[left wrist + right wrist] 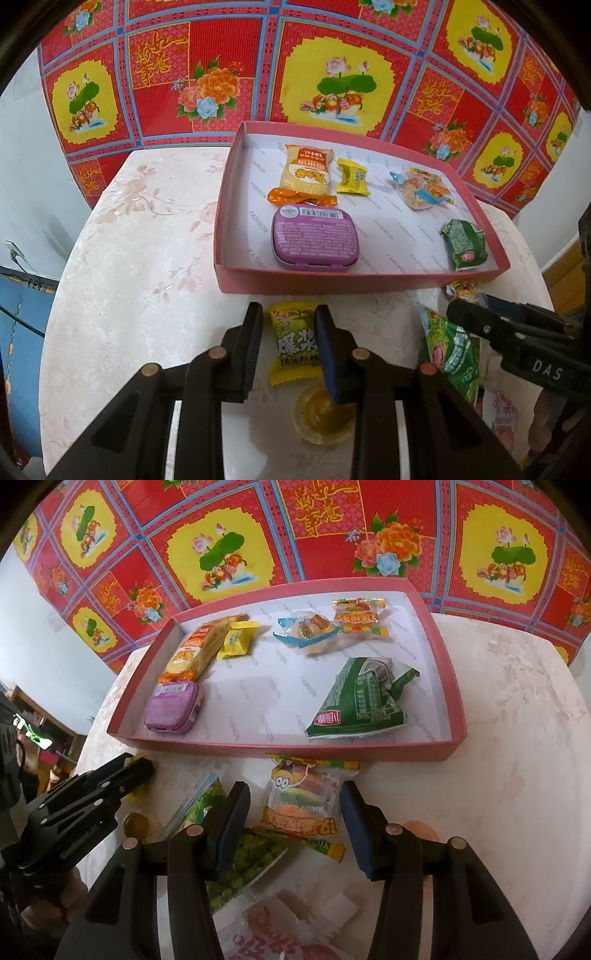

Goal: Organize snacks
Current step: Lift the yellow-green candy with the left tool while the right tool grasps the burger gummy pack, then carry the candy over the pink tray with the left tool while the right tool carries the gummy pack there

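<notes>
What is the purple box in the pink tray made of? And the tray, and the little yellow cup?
The purple tin looks like thin painted metal: rounded corners, small hinges, a satin sheen. The pink tray seems to be matte cardboard, with thin straight folded walls and a printed white lining. The little yellow cup looks like clear glossy plastic holding jelly, though I can't be sure.

pink-printed packet (273,934): cut by bottom edge | jelly cup (322,417): partly behind claw

We note a matt pink cardboard tray (255,284) with white printed paper lining, glossy plastic snack wrappers (358,698), a smooth purple tin (314,236), matt black plastic gripper fingers (251,347), and a pale, faintly sheened floral tabletop (147,258)
</notes>
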`<state>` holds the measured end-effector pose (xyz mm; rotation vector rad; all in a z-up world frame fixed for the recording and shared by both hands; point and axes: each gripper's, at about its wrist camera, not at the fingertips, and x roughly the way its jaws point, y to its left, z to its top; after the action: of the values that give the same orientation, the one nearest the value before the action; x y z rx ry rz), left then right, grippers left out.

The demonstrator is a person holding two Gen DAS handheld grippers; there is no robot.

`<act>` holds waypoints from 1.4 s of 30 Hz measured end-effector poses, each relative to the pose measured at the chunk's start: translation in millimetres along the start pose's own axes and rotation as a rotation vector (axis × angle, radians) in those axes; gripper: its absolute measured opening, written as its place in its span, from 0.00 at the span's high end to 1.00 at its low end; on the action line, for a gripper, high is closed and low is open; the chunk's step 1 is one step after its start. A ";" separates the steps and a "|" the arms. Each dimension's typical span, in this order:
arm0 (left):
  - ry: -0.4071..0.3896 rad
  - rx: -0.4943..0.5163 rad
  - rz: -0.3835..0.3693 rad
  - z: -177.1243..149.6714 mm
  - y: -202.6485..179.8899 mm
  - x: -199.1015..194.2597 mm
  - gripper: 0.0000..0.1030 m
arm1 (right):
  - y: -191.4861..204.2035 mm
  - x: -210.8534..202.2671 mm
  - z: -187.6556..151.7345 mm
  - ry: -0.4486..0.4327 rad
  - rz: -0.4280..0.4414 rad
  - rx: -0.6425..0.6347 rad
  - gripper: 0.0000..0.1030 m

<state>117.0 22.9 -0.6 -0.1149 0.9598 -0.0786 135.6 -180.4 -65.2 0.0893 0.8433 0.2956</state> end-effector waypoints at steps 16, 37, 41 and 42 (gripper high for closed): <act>0.008 -0.014 -0.036 1.2 4.1 -0.3 0.71 | -3.5 -0.2 -3.2 -0.037 -0.024 -0.007 0.63; -0.073 0.012 -0.090 9.8 1.3 -33.1 0.71 | -14.7 -36.3 -13.8 -0.100 0.024 0.024 0.65; -0.082 0.039 -0.088 17.8 -3.3 -32.0 0.71 | -16.8 -40.5 -9.6 -0.105 0.035 0.026 0.65; -0.084 0.044 -0.087 21.1 -4.6 -30.7 0.71 | -16.7 -41.5 -8.4 -0.107 0.033 0.024 0.65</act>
<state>116.7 23.3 36.9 -0.1180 0.8687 -0.1735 107.0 -208.8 -44.0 0.1402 0.7396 0.3091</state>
